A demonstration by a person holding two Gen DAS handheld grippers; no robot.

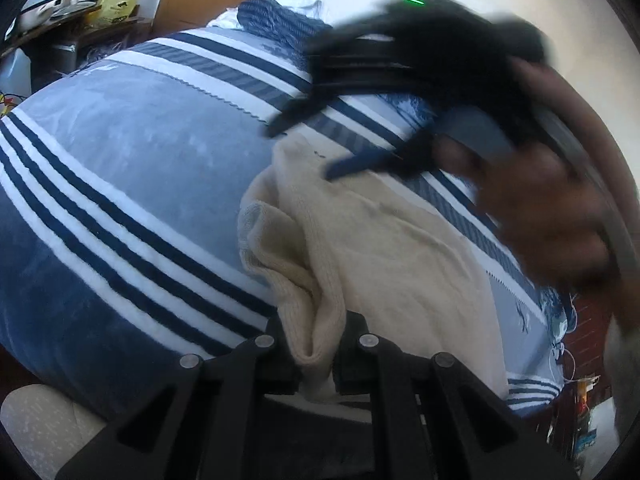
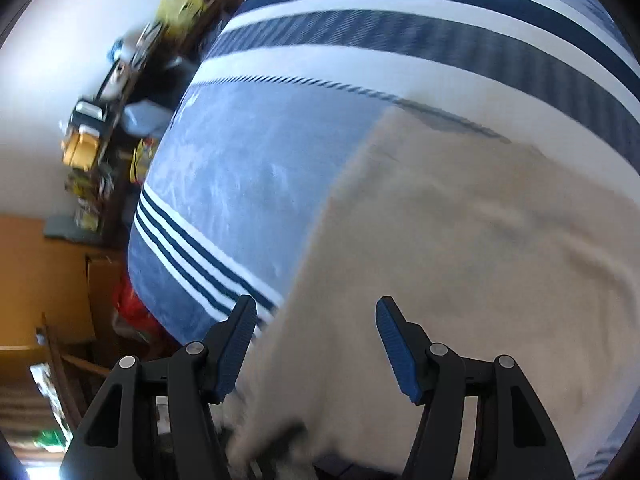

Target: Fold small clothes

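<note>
**Soft cream knit, pinched at one edge**

Nearest in the left wrist view, the left gripper (image 1: 316,356) is squeezed nearly closed on a bunched edge of the cream knit (image 1: 384,264). The fold of cloth sits right between its fingers. The rest of the knit lies spread out on the bed (image 1: 120,152), on the blue and white striped blanket.

The knit looks soft, floppy and light. It bends and wrinkles where it is pinched, so it will sag if lifted by one spot. It is thick and ribbed, so it should not slip much. A good place to hold it is a corner or an edge, one on each side, so it stays flat for folding.

In the right wrist view, the right gripper (image 2: 316,344) is held wide and has nothing in it. It hangs over the knit, near its edge. A person's hand (image 1: 540,200) holds that gripper, blurred in the picture.

Farther off, a blue striped cloth (image 1: 276,20) lies at the far end of the bed.

Count: one cream knit, two grippers, one bed, one other cloth that I can see.
</note>
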